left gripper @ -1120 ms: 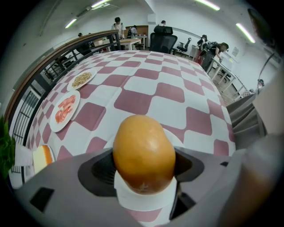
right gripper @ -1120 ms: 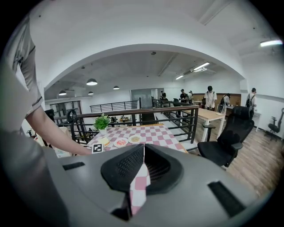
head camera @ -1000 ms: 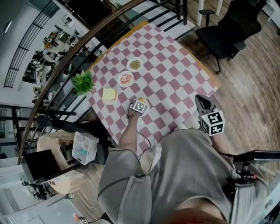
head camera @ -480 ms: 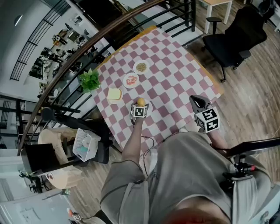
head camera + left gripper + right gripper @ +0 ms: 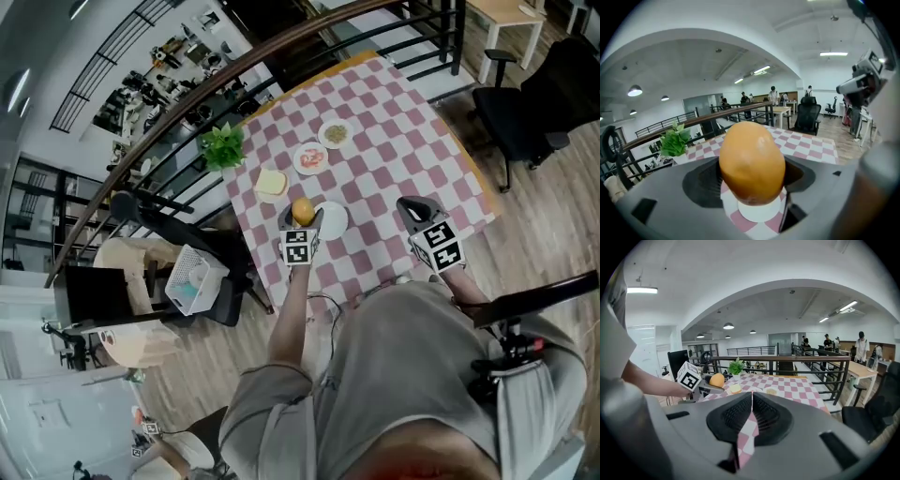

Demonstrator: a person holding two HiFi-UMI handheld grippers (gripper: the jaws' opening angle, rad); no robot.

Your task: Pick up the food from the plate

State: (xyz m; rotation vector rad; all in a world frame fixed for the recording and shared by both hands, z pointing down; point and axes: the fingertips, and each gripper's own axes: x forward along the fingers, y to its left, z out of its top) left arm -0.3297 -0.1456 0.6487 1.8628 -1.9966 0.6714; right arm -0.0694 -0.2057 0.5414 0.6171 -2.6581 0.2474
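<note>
Orange egg-shaped food point(image 5: 751, 159) is pinched by the fingers of the left gripper point(image 5: 301, 220), above a round white plate point(image 5: 336, 223). Best hold it level and steady. The fingers of the right gripper point(image 5: 751, 414) meet, empty.

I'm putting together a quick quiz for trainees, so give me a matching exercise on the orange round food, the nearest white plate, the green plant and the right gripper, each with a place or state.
1 orange round food
2 nearest white plate
3 green plant
4 right gripper

A jaws together, holding nothing
B at a corner of the checked table
C clamped in the left gripper
D bare, lying on the table

Pairs: 1-C, 2-D, 3-B, 4-A
</note>
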